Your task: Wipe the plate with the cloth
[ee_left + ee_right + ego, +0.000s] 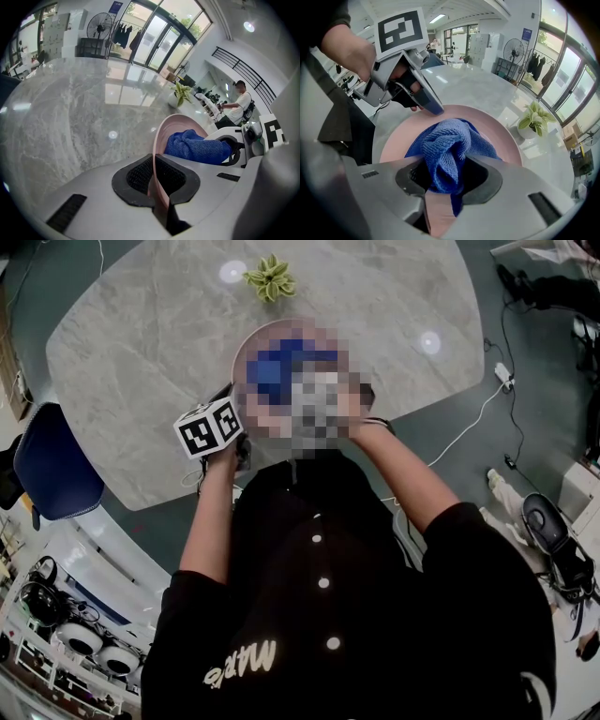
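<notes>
Chair [52, 465], blue, stands at far left of head view, beside the grey marble table [141, 352]. Left gripper [234, 418] comes next, w/ its marker cube on top; its tips are hard to see there, as the middle of head view is masked. In left gripper view the left gripper [154, 180] is closed on the pink plate [161, 136]: the rim sits edge-on between the two black pads, and the lower part of the plate is hidden behind the jaws. The plate is over the near edge of the table; I cannot tell if it touches the table. In head view only the upper rim of the plate [258, 334] and part of the blue cloth [272, 367] show. In right gripper view a hand [351, 47] holds the left gripper [426, 101], which nips the far rim of the plate [403, 136]. The right gripper [447, 183] is clamped on the cloth [450, 145], which is bunched up and lies against the plate's face; its lower end is hidden in the jaws. The right gripper itself is not visible in head view. Plant [534, 119] stands on the table at right, apart from the plate. Count: 1 plate, 1 cloth, 2 grippers, 1 plant, 1 table, 1 chair.
</notes>
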`<act>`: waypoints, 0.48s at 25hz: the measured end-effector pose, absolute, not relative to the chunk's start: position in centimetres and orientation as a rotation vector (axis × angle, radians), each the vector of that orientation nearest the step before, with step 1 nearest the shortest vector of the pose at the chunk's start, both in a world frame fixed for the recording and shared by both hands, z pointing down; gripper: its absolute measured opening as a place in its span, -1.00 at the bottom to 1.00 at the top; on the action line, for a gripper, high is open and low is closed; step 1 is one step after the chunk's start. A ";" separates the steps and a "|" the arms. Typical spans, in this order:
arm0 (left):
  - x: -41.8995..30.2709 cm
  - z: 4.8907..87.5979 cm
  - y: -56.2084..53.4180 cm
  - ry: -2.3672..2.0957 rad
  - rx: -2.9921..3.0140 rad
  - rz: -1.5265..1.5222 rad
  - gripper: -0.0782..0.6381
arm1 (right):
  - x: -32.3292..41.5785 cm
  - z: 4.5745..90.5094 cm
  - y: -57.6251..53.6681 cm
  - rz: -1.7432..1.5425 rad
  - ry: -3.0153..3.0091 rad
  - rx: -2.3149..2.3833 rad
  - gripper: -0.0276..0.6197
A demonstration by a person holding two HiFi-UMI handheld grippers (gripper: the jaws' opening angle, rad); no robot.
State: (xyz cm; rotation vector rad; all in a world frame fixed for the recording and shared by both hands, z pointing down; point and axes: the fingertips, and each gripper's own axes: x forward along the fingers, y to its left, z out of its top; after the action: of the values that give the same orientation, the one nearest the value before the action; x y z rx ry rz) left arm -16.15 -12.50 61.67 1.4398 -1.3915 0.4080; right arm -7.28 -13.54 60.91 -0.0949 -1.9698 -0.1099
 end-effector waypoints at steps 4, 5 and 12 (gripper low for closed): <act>-16.0 61.8 -12.6 -1.385 1.446 0.408 -0.70 | -6.3 61.1 -13.9 -0.118 -1.949 -0.087 -0.44; -15.9 61.8 -12.6 -1.384 1.446 0.410 -0.70 | -6.1 61.1 -14.0 -0.119 -1.943 -0.087 -0.44; -16.1 61.6 -12.5 -1.410 1.449 0.434 -0.70 | -4.4 61.3 -14.4 -0.130 -1.912 -0.067 -0.44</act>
State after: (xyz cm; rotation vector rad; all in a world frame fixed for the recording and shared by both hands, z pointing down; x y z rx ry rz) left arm -16.11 -12.55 61.64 1.4491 -1.4101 0.4341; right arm -4.43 -14.37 61.27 -0.0668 -1.9122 -0.1300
